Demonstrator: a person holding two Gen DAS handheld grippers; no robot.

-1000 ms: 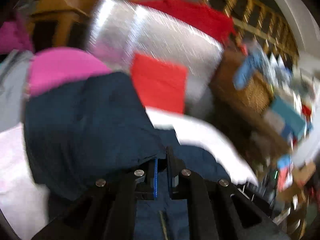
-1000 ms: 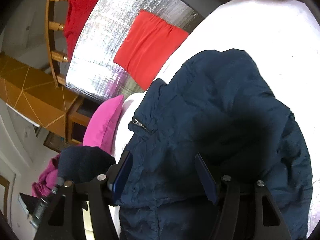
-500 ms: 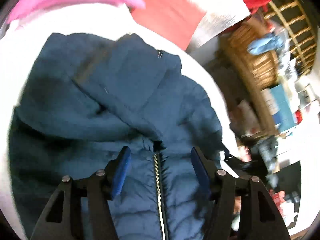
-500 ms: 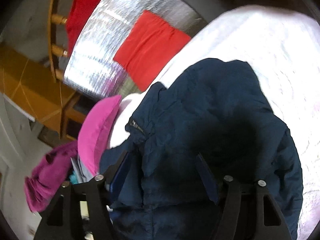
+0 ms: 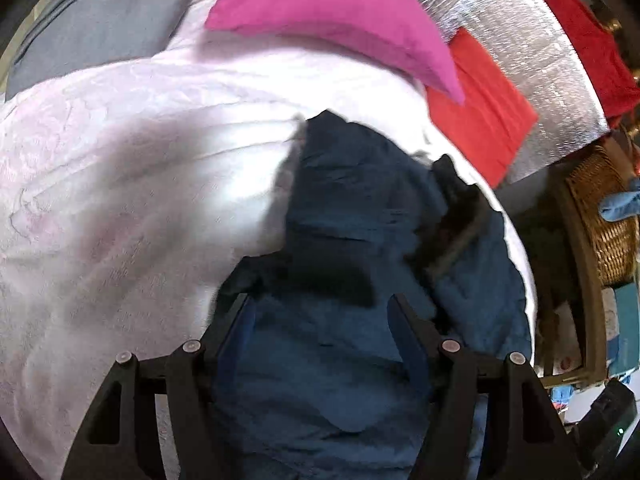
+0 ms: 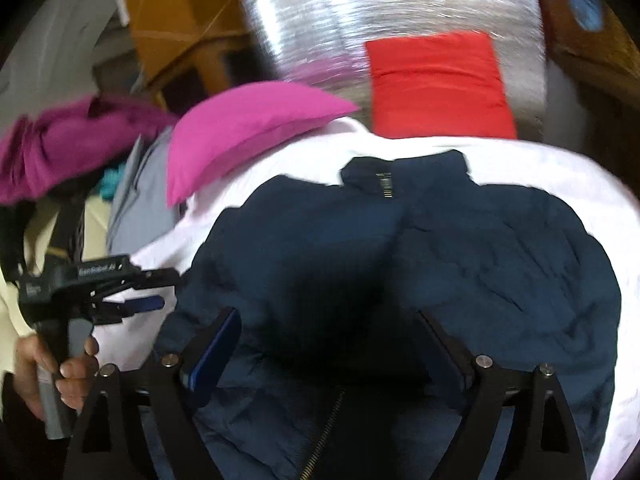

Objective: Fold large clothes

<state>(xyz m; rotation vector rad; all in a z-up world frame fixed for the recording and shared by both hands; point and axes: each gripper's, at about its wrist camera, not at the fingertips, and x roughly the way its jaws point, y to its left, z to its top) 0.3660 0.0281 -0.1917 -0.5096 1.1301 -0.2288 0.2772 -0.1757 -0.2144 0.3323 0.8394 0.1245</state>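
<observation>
Navy puffer jacket (image 6: pixel 420 256) lies spread on the pale bedcover (image 5: pixel 120 184) as I look down both wrist views, its collar toward the red cushion (image 6: pixel 436 88) and silver foil panel (image 6: pixel 380 12), its brass zip running toward the near hem. A second ago my left gripper (image 5: pixel 320 320) was pressed together on a fold of this fabric and carrying it across; half a second ago its jaws had sprung apart over the zip, and now they stand spread above the jacket's left part with nothing between them. My right gripper (image 6: pixel 328 332) hovers with jaws likewise spread over the lower front, pinching nothing, as it did throughout. In the right view, the left gripper sits just off the jacket's left edge, beside the pink pillow (image 6: pixel 244 128). I judge one fold has just been laid and released, so the next grasp falls to a fresh edge. Motion blur hides how neatly the folded layer sits. A wicker basket (image 5: pixel 600 216) stands beyond the bed.
</observation>
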